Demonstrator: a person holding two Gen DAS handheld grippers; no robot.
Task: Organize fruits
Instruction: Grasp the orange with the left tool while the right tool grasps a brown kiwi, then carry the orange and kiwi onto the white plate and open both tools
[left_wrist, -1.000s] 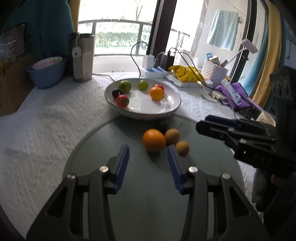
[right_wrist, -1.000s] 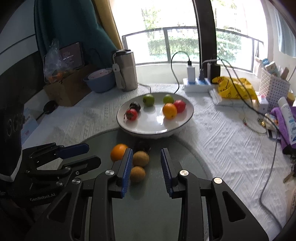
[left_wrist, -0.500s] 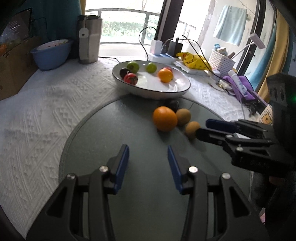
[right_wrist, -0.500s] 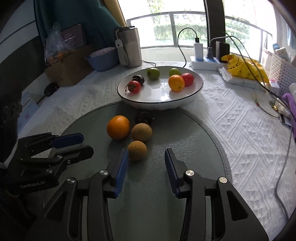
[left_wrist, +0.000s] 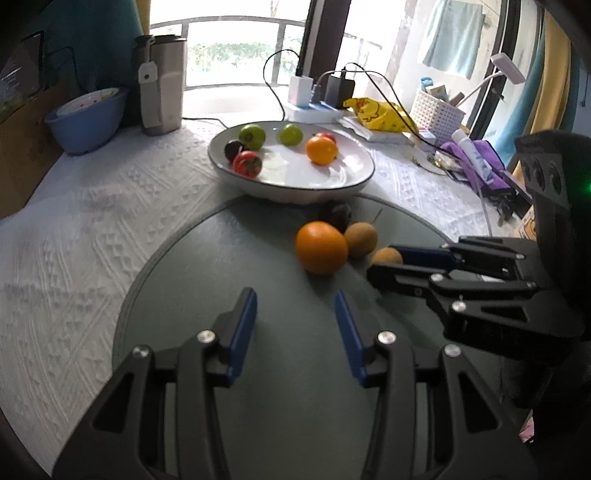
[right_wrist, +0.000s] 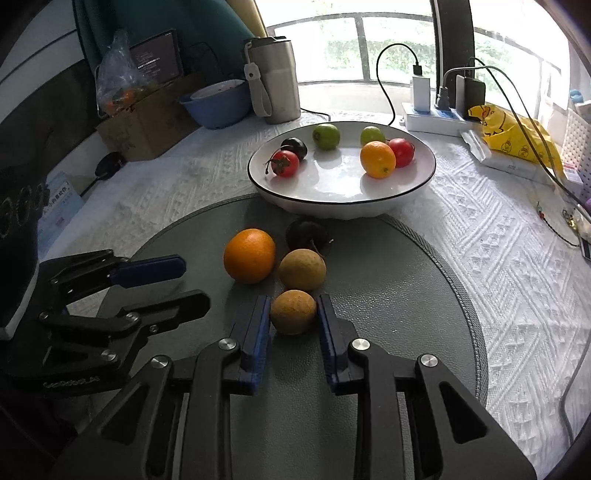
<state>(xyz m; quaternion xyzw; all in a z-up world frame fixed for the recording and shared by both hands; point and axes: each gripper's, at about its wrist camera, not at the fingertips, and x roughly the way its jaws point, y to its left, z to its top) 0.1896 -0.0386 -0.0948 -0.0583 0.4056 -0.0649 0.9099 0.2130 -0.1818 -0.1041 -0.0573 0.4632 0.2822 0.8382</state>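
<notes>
Fingers of the right gripper (right_wrist: 291, 314) are closed on a small brown fruit (right_wrist: 293, 312), one blue pad on each side of it. This fruit sits on the round grey mat (right_wrist: 388, 280), at the near end of a little bunch of fruit. Just behind it is a second brown fruit (right_wrist: 302, 269), and the two look like they touch. A big orange (right_wrist: 249, 255) lies to the left of that one, right beside it. A dark plum (right_wrist: 306, 233) with a thin stem sits behind them, close to the white bowl (right_wrist: 421, 184).

The left gripper (left_wrist: 295, 317) has its fingers part way open, with nothing between them. It hovers over a bare part of the mat, and the big orange is a little way in front of it. In the right wrist view, this gripper shows at the left edge, apart from the fruit.

The white bowl stands at the far edge of the mat on the counter (right_wrist: 480, 240), which has a white bumpy cloth on it. Inside the bowl are two green fruits (right_wrist: 326, 136), a smaller orange (right_wrist: 377, 159), a red fruit (right_wrist: 402, 152) touching it, a red tomato (right_wrist: 284, 163) and a dark fruit (right_wrist: 294, 147) just behind the tomato.

Farther back stand a steel cup (right_wrist: 275, 81) and a blue bowl (right_wrist: 218, 101).
</notes>
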